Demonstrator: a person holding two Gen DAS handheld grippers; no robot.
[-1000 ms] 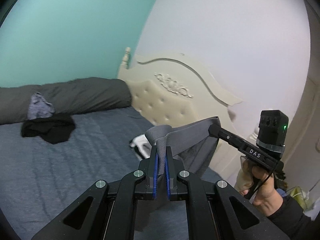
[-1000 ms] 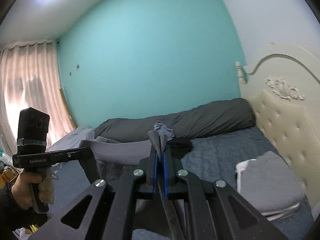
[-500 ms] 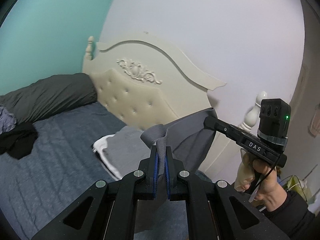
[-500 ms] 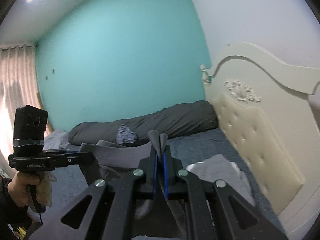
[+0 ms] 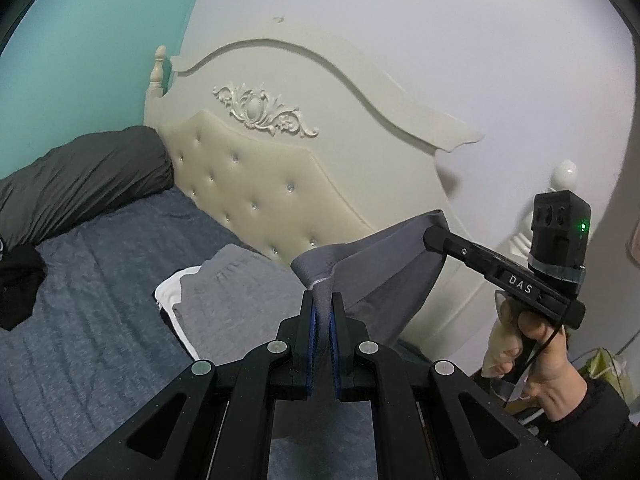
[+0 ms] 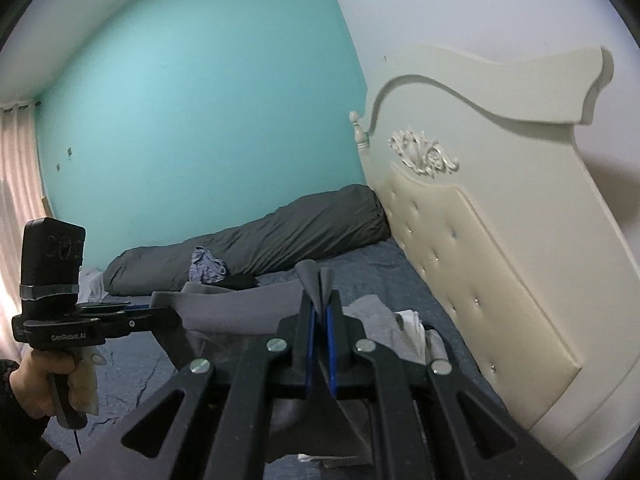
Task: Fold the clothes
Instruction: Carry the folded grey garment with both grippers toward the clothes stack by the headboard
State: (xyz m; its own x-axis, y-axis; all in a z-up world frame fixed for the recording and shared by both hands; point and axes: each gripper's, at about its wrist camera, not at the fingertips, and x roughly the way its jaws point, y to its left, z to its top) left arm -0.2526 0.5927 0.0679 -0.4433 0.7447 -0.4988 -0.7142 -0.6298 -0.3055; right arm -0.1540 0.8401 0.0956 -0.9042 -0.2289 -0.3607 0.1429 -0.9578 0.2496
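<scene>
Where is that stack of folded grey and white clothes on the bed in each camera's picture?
Left wrist view: the folded grey and white clothes stack lies left of centre, beside the left gripper.
Right wrist view: stack just right of centre, behind the right gripper.
Shared landmark: cream tufted headboard.

Pretty clearly a bedroom in someone's home. There's a cream headboard point(image 5: 256, 184) with button tufting and a carved flourish in the middle of the frame, a bed point(image 5: 100, 300) with a blue-grey cover at lower left, and a long dark bolster point(image 6: 260, 240) against a teal wall point(image 6: 192, 112). Curtains point(image 6: 16, 184) hang at the far left edge, and a folded pile of clothes point(image 5: 224, 288) sits on the bed.
</scene>
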